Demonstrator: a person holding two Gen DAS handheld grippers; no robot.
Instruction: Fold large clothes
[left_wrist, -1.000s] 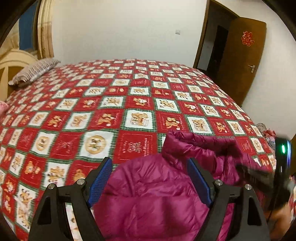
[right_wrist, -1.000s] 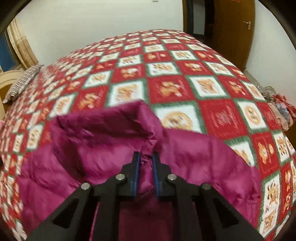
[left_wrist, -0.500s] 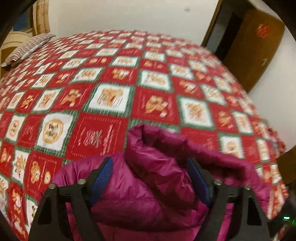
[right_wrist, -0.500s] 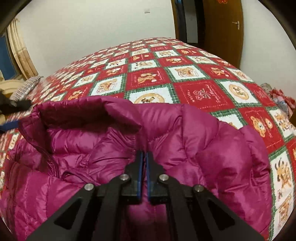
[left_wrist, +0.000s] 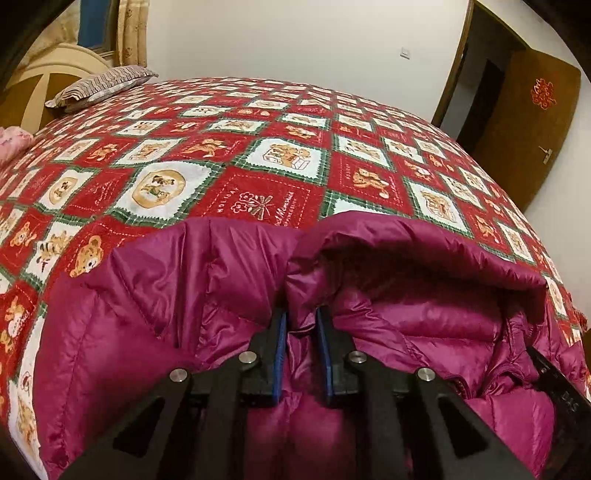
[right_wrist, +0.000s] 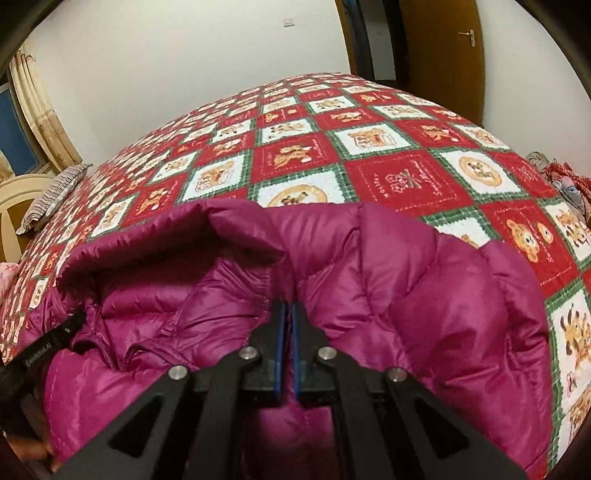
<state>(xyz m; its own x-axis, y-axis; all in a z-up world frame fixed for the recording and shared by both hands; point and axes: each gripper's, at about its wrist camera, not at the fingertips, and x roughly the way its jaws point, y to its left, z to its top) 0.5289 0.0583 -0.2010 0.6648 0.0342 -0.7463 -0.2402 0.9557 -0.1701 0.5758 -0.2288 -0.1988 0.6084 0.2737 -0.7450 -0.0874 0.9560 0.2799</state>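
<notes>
Two tongs work over my quilted bed (left_wrist: 280, 155): left tongs (left_wrist: 300, 321), just closing, and right tongs (right_wrist: 287, 314) both pinch the jacket (right_wrist: 424, 295).

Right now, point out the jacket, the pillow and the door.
jacket (left_wrist: 424, 295): left wrist view, on the puffy collar fold.
pillow (left_wrist: 103, 86): left wrist view, on its striped top.
door (right_wrist: 443, 48): right wrist view, on the wooden panel.

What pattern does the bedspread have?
The bedspread has red and white squares with bears and green borders, clearest in the left wrist view.
</notes>
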